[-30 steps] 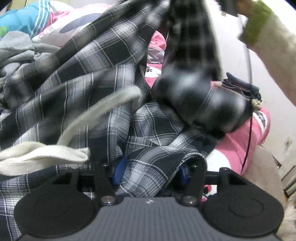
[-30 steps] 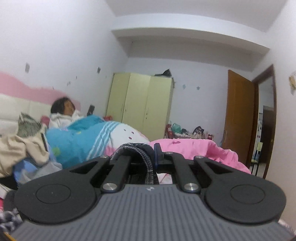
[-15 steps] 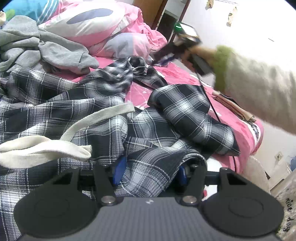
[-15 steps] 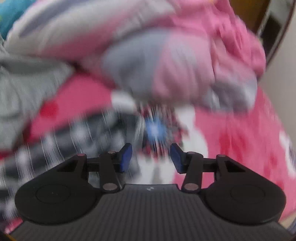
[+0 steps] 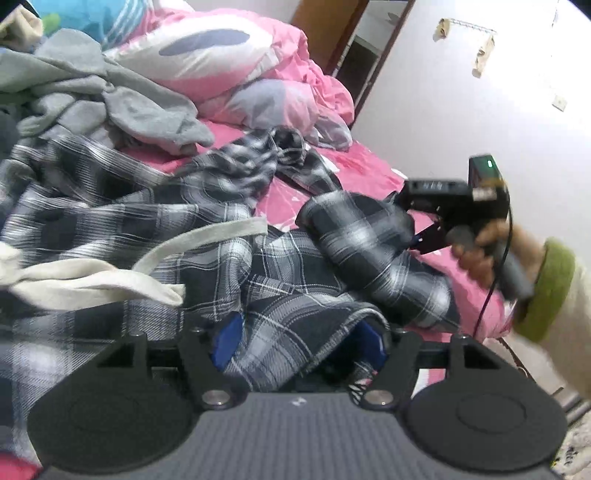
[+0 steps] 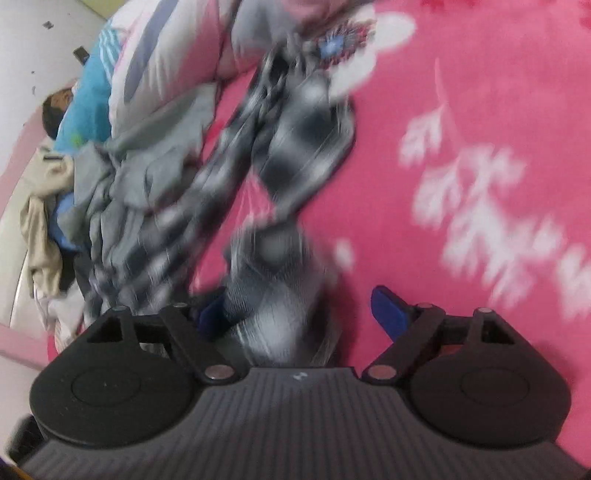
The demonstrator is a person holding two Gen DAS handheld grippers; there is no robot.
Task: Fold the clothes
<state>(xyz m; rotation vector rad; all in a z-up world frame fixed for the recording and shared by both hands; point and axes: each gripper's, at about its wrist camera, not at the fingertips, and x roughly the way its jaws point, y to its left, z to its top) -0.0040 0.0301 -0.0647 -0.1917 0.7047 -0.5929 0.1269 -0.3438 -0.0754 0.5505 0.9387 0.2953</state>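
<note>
Bedroom: pink floral bedsheet [image 6: 461, 122] under a heap of clothes, white walls beyond.

Left gripper [image 5: 301, 338]: nearest in the left wrist view. Blue pads [image 5: 227, 338] set narrow, clamped on a fold of the plaid shirt [image 5: 295, 288], which bunches up between them.

Plaid shirt: black, grey and white check, spread rumpled across the bed from the left gripper outward; one sleeve [image 5: 373, 254] lies rolled toward the right, another twisted part runs up toward the duvet.

Cream strap [image 5: 155, 258]: lies looped on the shirt, left of centre.

Right gripper [image 6: 301, 310]: jaws wide apart. Shirt sleeve cloth [image 6: 273, 295] sits against the left pad; the right pad [image 6: 386, 308] stands clear over bare sheet. Whether any cloth is pinched cannot be told through the blur. Seen also from the left wrist view [image 5: 417, 240], at the sleeve's far end, held by a hand [image 5: 480, 254] in a green-cuffed pale sleeve [image 5: 546, 291].

Grey garment [image 5: 110, 99]: crumpled, beyond the shirt, upper left.

Pink duvet [image 5: 236, 66]: piled behind the grey garment.

Door [image 5: 325, 33]: brown, farthest back.
</note>
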